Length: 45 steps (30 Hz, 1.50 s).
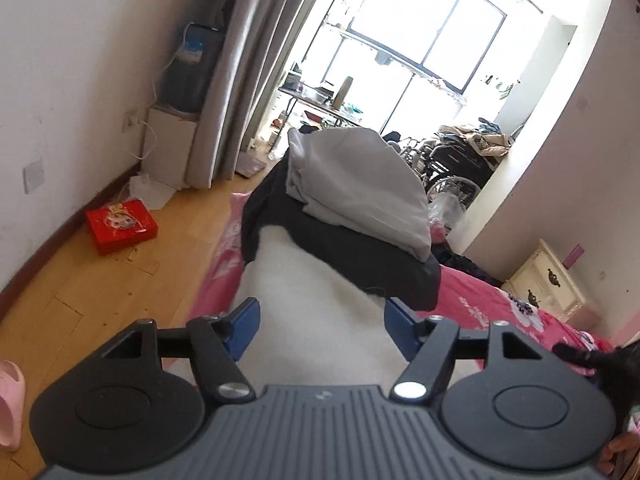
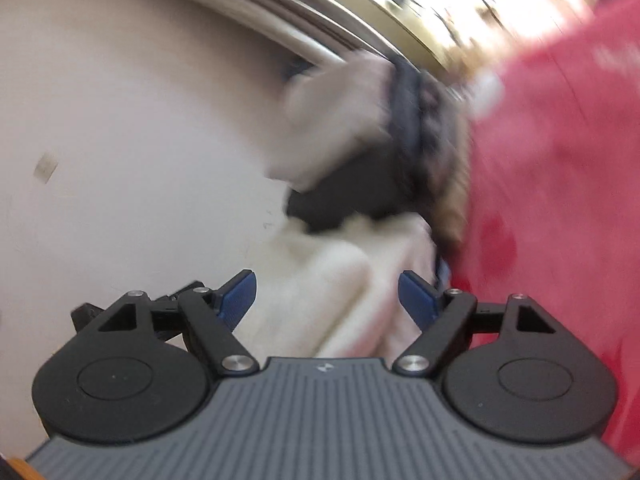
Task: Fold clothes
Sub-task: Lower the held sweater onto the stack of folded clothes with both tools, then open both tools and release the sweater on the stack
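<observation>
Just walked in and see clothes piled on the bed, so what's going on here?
A person holding a gripper in each hand is folding clothes on a bed with a pink cover. A grey garment lies on a black one at the far end, with a white fluffy garment nearest. The left gripper and right gripper are both open above the white one, gripping nothing. The right view is blurred.
</observation>
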Available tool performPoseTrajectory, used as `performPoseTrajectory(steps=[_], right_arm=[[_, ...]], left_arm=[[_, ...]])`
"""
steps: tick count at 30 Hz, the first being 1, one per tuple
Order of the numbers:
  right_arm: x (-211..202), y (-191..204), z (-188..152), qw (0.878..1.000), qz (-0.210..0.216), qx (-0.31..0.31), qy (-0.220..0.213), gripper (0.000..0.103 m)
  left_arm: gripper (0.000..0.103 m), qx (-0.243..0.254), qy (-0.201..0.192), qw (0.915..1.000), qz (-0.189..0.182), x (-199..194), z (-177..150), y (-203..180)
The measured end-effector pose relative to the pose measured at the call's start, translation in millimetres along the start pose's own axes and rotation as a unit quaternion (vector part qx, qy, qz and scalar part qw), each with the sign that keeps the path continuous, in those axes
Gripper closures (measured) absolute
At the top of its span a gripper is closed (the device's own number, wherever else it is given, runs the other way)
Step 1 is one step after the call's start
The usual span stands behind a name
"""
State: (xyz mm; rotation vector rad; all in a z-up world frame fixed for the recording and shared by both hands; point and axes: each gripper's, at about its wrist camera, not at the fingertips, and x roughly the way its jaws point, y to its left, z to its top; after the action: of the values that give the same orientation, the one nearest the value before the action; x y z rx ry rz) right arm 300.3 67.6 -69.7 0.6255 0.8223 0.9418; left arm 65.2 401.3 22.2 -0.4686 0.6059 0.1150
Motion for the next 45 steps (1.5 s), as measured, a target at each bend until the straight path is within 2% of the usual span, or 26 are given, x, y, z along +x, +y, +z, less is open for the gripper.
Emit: performPoseTrajectory(steps=[3,5,7,9,12,15,16,17,19,23,24,26,27,29,31,32,34,37,39,43,45], right_arm=[[3.3,41.5,-9.4,0.995,0.018,-0.102,-0.001,0.026],[12.0,69.1,-16.3,0.984,0.027,-0.176,0.001,0.027],[25.3,85.2,-32.6,0.967,0.016,-0.252,0.012,0.028],[44.8,78.8,-48.3,0.957,-0.017,-0.287,0.043,0.032],[64.9,46.8,-68.3,0.948,-0.066,-0.3,0.083,0.034],[55.6,37.0,-60.6,0.956,-0.071,-0.274,0.082,0.035],[54.4,39.1,-57.1,0.956,-0.071,-0.275,0.079,0.041],[55.8,43.5,-55.3,0.955,-0.068,-0.281,0.071,0.044],[32.4,60.1,-54.0,0.951,-0.045,-0.3,0.058,0.044],[4.6,84.5,-77.4,0.933,0.012,-0.354,0.062,0.044],[4.4,88.8,-87.7,0.926,0.02,-0.368,0.077,0.044],[18.0,87.1,-112.7,0.91,-0.006,-0.401,0.109,0.044],[25.7,83.4,-126.4,0.901,-0.024,-0.417,0.115,0.043],[33.1,82.1,-145.5,0.887,-0.052,-0.445,0.113,0.038],[27.5,89.9,-147.4,0.878,-0.057,-0.462,0.111,0.04],[21.9,92.7,-144.9,0.878,-0.055,-0.463,0.107,0.043],[3.1,93.7,-136.0,0.888,-0.044,-0.45,0.086,0.044],[-24.3,94.6,-128.3,0.9,-0.022,-0.432,0.055,0.044],[-33.6,94.5,-132.6,0.902,-0.007,-0.429,0.05,0.044],[-43.2,90.0,-133.8,0.91,-0.01,-0.412,0.045,0.044],[-46.8,83.2,-126.1,0.925,-0.015,-0.378,0.039,0.044]], left_arm=[[0.034,0.025,0.024,0.9994,0.007,-1.7,-10.8,-3.2],[0.034,0.044,0.042,0.9981,0.015,7.2,-23.3,-4.1],[0.033,0.065,0.05,0.9962,0.029,19.9,-38.0,-6.1],[0.026,0.079,0.044,0.9951,0.039,28.3,-46.8,-11.0],[0.026,0.103,0.045,0.9931,0.034,39.7,-50.7,-19.3],[0.029,0.138,0.037,0.9886,0.047,35.7,-47.0,-32.4],[0.033,0.144,0.029,0.9878,0.051,28.9,-46.1,-35.0],[0.035,0.153,0.018,0.9866,0.053,18.9,-47.9,-37.2],[0.034,0.185,-0.002,0.9809,0.06,-3.0,-56.4,-44.1],[0.035,0.257,-0.004,0.9607,0.104,-22.6,-95.4,-55.7],[0.035,0.254,-0.005,0.9612,0.108,-23.5,-102.8,-55.6],[0.033,0.218,0.003,0.9709,0.098,-18.2,-108.1,-49.5],[0.031,0.202,0.008,0.9749,0.093,-14.2,-108.1,-46.5],[0.03,0.193,0.01,0.9767,0.094,-13.1,-104.7,-44.9],[0.032,0.165,0.023,0.9815,0.094,-19.5,-95.1,-40.2],[0.033,0.147,0.026,0.9842,0.094,-26.1,-90.6,-36.5],[0.034,0.12,0.03,0.9877,0.095,-42.0,-86.7,-29.7],[0.035,0.093,0.062,0.9895,0.092,-53.4,-89.8,-20.8],[0.036,0.09,0.069,0.9883,0.102,-57.7,-93.9,-22.8],[0.036,0.162,0.023,0.9815,0.099,-63.5,-77.3,-59.2],[0.034,0.205,0.016,0.9748,0.087,-41.8,-57.9,-83.5]])
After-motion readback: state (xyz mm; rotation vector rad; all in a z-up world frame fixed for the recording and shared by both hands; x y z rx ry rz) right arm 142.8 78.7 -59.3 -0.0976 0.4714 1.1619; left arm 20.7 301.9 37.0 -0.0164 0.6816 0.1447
